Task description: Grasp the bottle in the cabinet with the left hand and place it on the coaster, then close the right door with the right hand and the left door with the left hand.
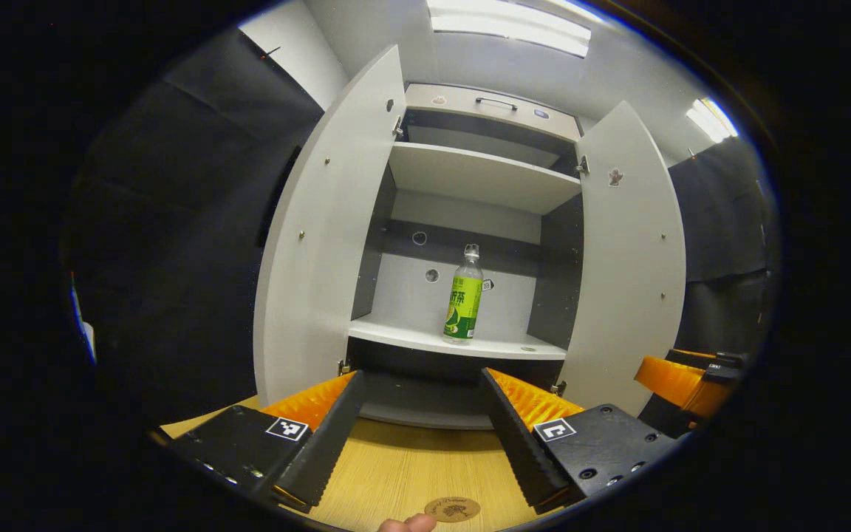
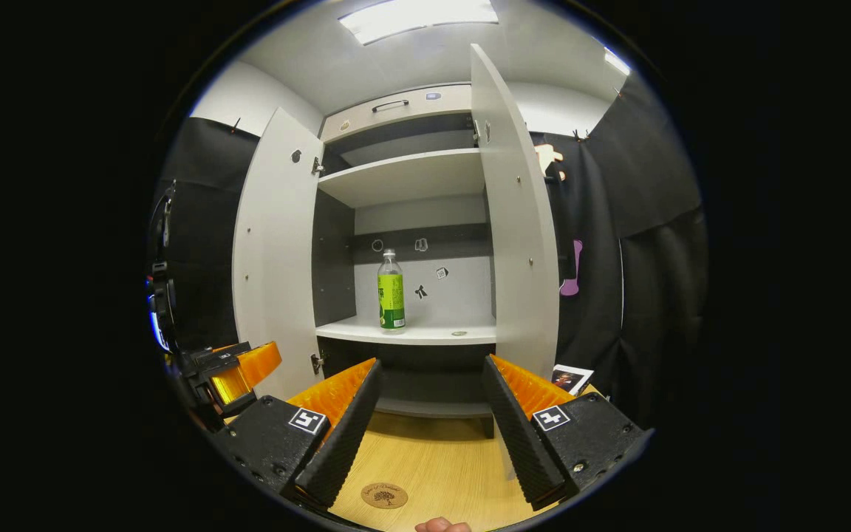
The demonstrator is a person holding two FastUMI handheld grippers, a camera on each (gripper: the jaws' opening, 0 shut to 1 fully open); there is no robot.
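Wooden surface [image 1: 411, 465] lying bare before the cabinet [image 1: 470, 177], both doors standing wide, bottle [image 1: 463, 295] standing upright on the shelf, coaster [image 1: 453, 508] near the front edge, left tongs [image 1: 418, 436] and right tongs [image 2: 429, 428] gaping, holding nothing.

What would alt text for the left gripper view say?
A green-labelled bottle stands upright on a shelf of a white cabinet with both doors open. Below, the left gripper is open above a wooden table bearing a round coaster.
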